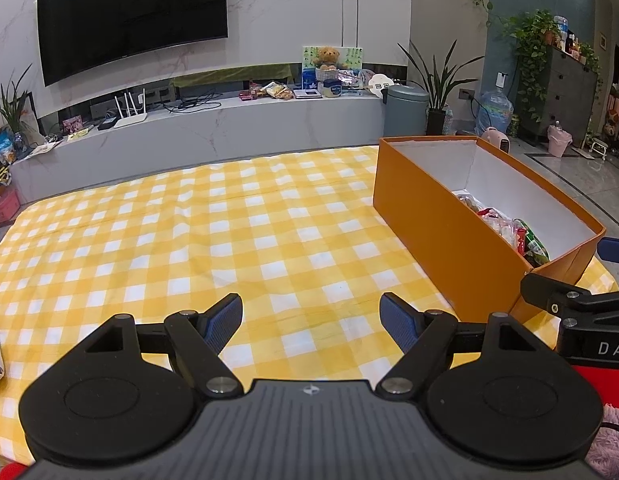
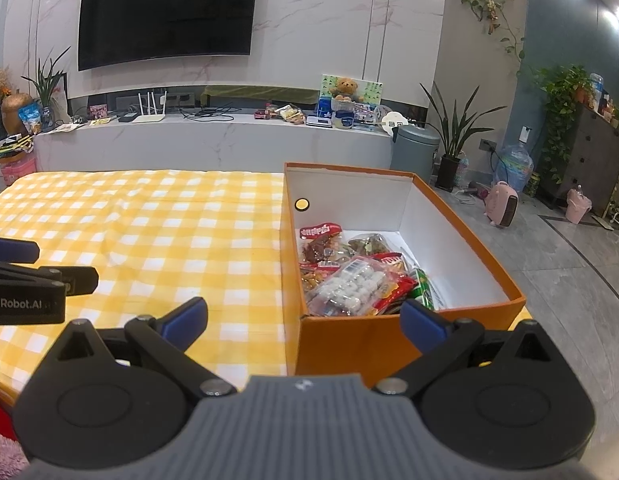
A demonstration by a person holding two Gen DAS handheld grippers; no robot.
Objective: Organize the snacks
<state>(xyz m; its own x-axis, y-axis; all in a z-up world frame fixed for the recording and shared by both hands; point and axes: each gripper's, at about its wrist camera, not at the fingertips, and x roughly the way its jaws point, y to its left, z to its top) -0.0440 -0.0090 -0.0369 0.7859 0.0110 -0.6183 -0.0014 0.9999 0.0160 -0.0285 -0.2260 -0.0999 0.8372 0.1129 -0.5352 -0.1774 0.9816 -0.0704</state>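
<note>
The right wrist view looks down into the orange cardboard box and shows its whole white floor: the snack packets lie heaped toward the near left corner, a clear bag of white round sweets on top, a red-labelled bag of brown pieces behind it, and a green packet at the right edge of the heap. The far end and the right strip of the floor are bare. The left wrist view sees the same box from its long side, so only the tops of a few packets show above the near wall.

The left gripper has its jaws spread wide with nothing between them, above the yellow checked cloth, which lies bare right to its far edge. The right gripper is also spread wide and empty; its left finger is over the cloth, its right finger over the box's near wall. The box stands at the cloth's right end, its near right corner just beside the cloth's edge, with grey floor tiles beyond.
</note>
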